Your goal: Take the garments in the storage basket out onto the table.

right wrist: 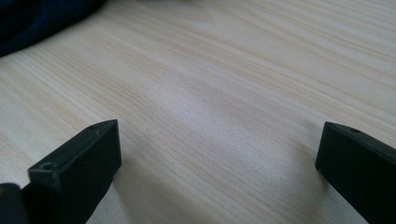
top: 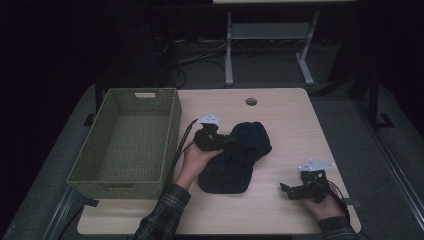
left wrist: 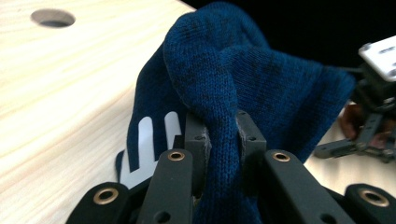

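Left gripper (left wrist: 223, 135): your jaws are nearly closed on a thick fold of the blue knit garment (left wrist: 243, 79); both pads press into the fabric.
Right gripper (right wrist: 219, 154): your jaws stand wide apart over bare wood, holding nothing, near the table's right front corner.
Garment position: it lies mid-table, just right of the woven basket (top: 125, 145), apart from it.
Risk, partial grip: you hold one fold only; in my judgement the rest would trail and drag if lifted, and could snag on the basket rim.
Risk, slip: the knit is soft and compressible, so the fold may creep out of the pads under its own weight.
Garment material: dark blue ribbed knit, limp, with a white printed mark on one face.
Basket: green wicker, rectangular, open-topped, coarse weave.
Table (top: 280, 115): pale wood grain, smooth, with a round cable hole (top: 251, 101).
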Demonstrator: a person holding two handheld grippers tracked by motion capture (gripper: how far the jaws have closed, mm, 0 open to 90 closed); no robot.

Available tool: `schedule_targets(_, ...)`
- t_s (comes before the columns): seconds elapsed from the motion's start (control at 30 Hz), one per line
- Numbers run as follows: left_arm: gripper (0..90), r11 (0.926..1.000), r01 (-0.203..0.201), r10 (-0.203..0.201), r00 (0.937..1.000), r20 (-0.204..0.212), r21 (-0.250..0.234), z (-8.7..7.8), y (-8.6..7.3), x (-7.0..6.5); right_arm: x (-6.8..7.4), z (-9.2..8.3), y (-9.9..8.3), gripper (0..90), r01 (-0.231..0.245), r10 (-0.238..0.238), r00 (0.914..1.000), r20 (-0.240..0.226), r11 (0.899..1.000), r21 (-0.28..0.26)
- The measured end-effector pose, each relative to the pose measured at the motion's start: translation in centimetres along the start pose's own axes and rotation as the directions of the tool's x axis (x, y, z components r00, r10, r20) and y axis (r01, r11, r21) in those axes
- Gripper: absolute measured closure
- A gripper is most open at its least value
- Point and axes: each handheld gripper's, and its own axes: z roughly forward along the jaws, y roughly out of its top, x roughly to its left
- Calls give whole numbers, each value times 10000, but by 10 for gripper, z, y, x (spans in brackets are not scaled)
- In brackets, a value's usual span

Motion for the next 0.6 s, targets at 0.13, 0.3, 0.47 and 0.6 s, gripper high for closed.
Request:
schedule_targets(0.13, 783, 9998, 127, -123, 9995, -304, 121, 2, -7, 6, 0, 0, 0, 0, 6, -6, 10000, 6, 10000, -2)
schedule_targets(0.3, 778, 9993, 52, -29, 9980, -625, 369, 5, -12, 9, 0, 0, 0, 0, -1, 1, 10000, 11, 10000, -1)
schedule_targets(0.47, 768, 9981, -10, 75, 9943, -1067, 615, 9, -18, 12, 0, 0, 0, 0, -3, 3, 10000, 10, 10000, 0)
schedule_targets(0.6, 727, 9969, -167, 274, 9898, -1399, 771, 8, -17, 11, 0, 0, 0, 0, -6, 6, 10000, 11, 10000, 2)
